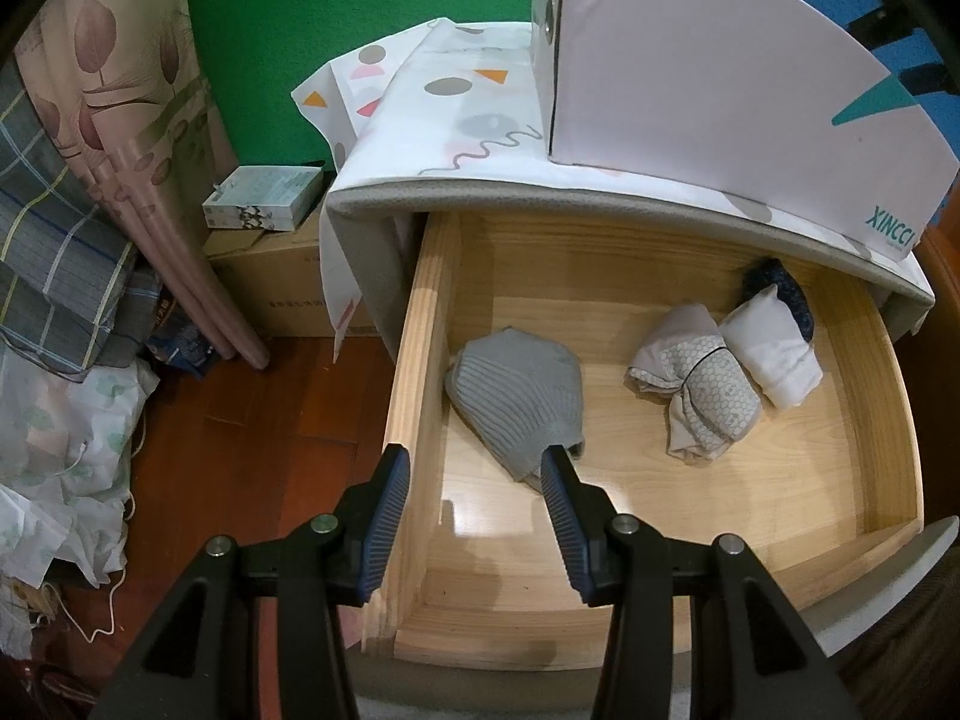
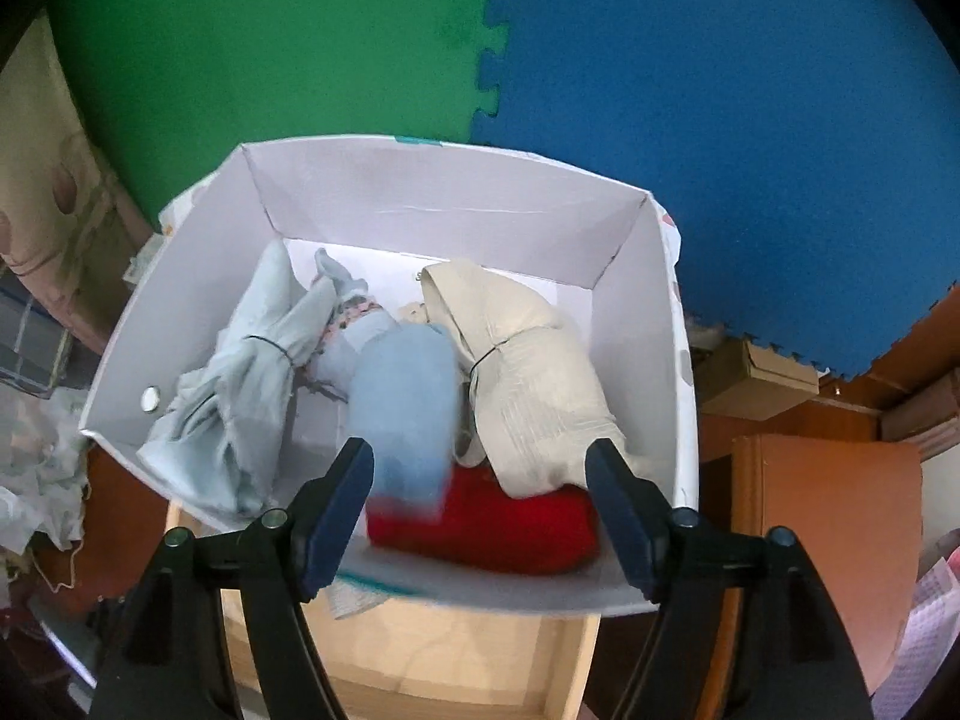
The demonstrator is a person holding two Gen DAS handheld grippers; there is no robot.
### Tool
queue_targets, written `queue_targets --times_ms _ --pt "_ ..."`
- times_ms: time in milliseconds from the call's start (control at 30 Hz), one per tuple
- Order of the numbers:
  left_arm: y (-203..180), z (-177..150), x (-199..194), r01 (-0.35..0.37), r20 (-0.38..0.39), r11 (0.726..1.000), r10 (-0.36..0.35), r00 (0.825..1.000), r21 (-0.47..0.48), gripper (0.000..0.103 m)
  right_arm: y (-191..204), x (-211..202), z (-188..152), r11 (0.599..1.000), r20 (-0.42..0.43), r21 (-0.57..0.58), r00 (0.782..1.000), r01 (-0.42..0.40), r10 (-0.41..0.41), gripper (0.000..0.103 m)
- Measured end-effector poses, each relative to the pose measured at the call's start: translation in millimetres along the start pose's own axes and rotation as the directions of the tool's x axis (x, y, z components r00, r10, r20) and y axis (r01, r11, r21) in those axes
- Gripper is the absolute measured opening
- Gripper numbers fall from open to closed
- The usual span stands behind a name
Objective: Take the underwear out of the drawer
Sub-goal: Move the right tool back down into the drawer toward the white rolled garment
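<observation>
Left wrist view: left gripper (image 1: 475, 459) hangs over open drawer (image 1: 420, 360), jaws apart, gripping nothing. Grey underwear (image 1: 519, 393) lies just past tips. Patterned bundle (image 1: 699, 402), white roll (image 1: 774, 354) further right. Soft, light, floppy; pinch thick fold. White box (image 1: 720, 90) says "XINCCI".

Right wrist view: right gripper (image 2: 480, 471) spread wide, empty, above white box (image 2: 456, 198). Blurry blue piece (image 2: 408, 402) between tips, looks let go.

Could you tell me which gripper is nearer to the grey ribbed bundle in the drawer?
Left. The left gripper hangs over the grey ribbed bundle; the right gripper is up over the white box.
</observation>
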State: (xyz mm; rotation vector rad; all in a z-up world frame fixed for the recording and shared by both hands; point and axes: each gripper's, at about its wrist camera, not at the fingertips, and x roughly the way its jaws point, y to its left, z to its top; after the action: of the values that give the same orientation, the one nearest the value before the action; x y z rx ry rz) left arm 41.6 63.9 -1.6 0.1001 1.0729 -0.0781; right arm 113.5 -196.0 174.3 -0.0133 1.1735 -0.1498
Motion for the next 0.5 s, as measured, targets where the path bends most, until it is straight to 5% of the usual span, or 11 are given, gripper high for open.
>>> queue_targets --times_ms 233,500 --pt "-1.4 0.1 -0.6 0.007 0.008 1.0 -0.007 1.0 0.004 0.046 -4.8 -28.3 -48.9 0.996 -0.017 -0.049 0.997 -0.07 0.069 0.07" --pt "-12.7 -1.4 -1.2 -0.007 0.01 0.998 0.007 1.0 0.056 0.046 -20.5 -0.9 -121.5 0.994 -0.105 -0.025 0.989 -0.105 0.102 0.07"
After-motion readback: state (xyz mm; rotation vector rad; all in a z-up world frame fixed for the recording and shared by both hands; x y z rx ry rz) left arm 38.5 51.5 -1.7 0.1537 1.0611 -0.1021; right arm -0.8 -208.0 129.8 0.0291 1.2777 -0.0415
